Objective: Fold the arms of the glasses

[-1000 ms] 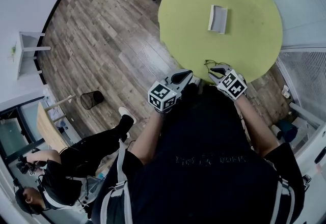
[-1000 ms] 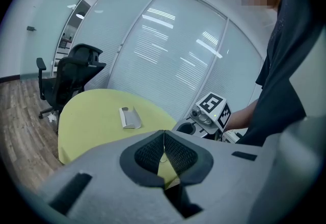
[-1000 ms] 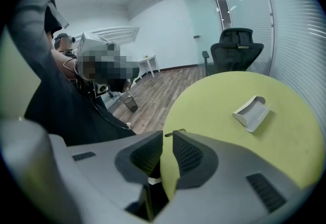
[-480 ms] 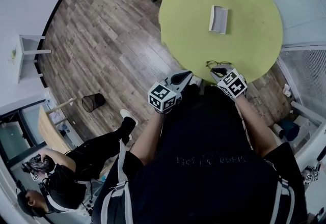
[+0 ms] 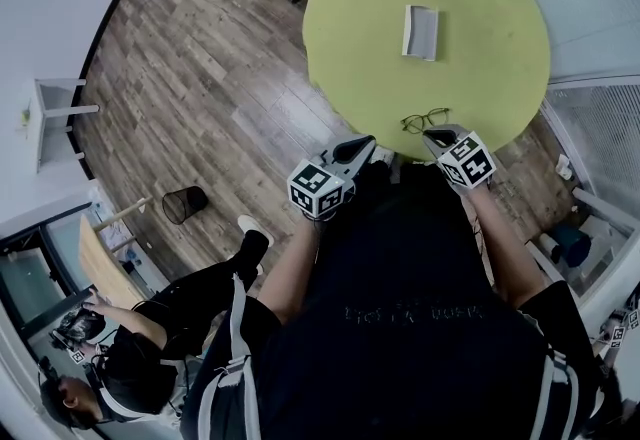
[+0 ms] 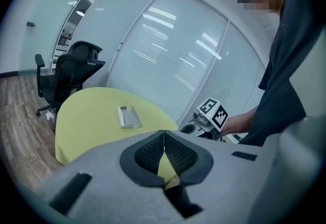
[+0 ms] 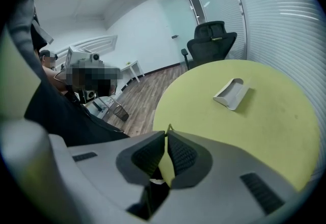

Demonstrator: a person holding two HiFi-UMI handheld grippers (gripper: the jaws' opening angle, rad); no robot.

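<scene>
Glasses (image 5: 425, 119): nudged slightly across tabletop (image 5: 480, 48) by right gripper (image 5: 436, 136); fold judged beginning.
Right fingers (image 7: 184, 154): pinching arm tip (image 7: 168, 128).
Left gripper (image 6: 164, 141): fingers (image 6: 150, 154) pressed together, empty.

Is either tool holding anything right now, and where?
The right tool pinches the glasses by one arm, apparently near its end; the left tool is shut on nothing.

Matt yellow-green table (image 5: 480, 78), wood-plank floor (image 5: 200, 78), seemingly thin-wire glasses (image 5: 425, 120)
</scene>
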